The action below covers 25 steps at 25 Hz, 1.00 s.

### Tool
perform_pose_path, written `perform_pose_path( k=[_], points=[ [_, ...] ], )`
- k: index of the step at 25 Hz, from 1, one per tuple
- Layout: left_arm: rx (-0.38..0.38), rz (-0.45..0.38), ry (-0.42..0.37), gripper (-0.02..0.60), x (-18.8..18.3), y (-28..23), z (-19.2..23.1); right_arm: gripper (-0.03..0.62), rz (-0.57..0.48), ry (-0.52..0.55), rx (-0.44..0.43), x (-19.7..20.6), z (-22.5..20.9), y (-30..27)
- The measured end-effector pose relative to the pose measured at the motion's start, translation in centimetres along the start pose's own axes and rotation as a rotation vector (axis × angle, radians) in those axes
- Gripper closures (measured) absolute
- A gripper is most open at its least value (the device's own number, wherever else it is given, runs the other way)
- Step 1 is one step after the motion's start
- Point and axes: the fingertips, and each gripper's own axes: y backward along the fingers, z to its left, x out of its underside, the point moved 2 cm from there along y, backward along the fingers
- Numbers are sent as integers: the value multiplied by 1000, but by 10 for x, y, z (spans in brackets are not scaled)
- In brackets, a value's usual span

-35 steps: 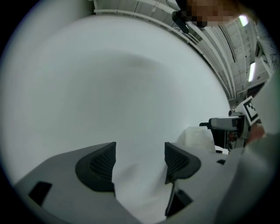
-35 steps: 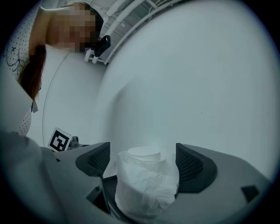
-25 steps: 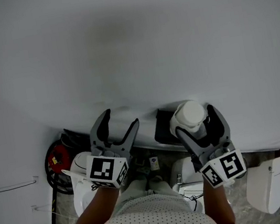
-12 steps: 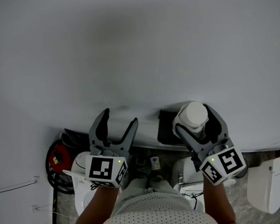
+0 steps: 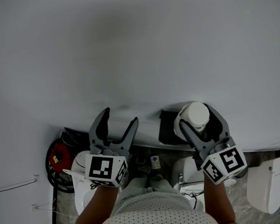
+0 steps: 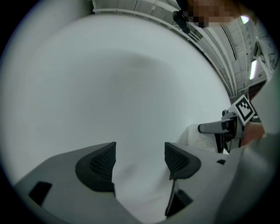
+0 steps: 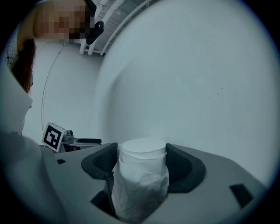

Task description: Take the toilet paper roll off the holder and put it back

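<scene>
My right gripper (image 7: pixel 141 158) has just been closing its jaws onto the toilet paper roll (image 7: pixel 141 186).
Its base is hidden; left gripper (image 6: pixel 140 161) jaws spread, empty.

A plain white wall (image 5: pixel 128 41) closes off everything straight ahead, leaving passage only sideways along it or back toward the person. Between the left gripper (image 5: pixel 119 116) and the right gripper (image 5: pixel 197 118) lies an open stretch, narrowed at its right end by the black holder (image 5: pixel 164 126) on the wall. The left gripper's jaws stand apart with nothing between, while the right's (just now closing) are filled by the toilet paper roll (image 5: pixel 193 111).
</scene>
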Motion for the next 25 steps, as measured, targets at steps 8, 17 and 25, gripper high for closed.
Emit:
perform_pose_path(
  k=[8,17,25],
  points=[
    [-2,8,2,249,2,1,0,293,2,-3,8,0,-5,0],
    [-22,2,17,249,7,8,9,299,6,-4,-4,6,-2,-6],
    [-31,9,13,250,9,12,12,303,6,-8,-13,6,-1,-11]
  ],
)
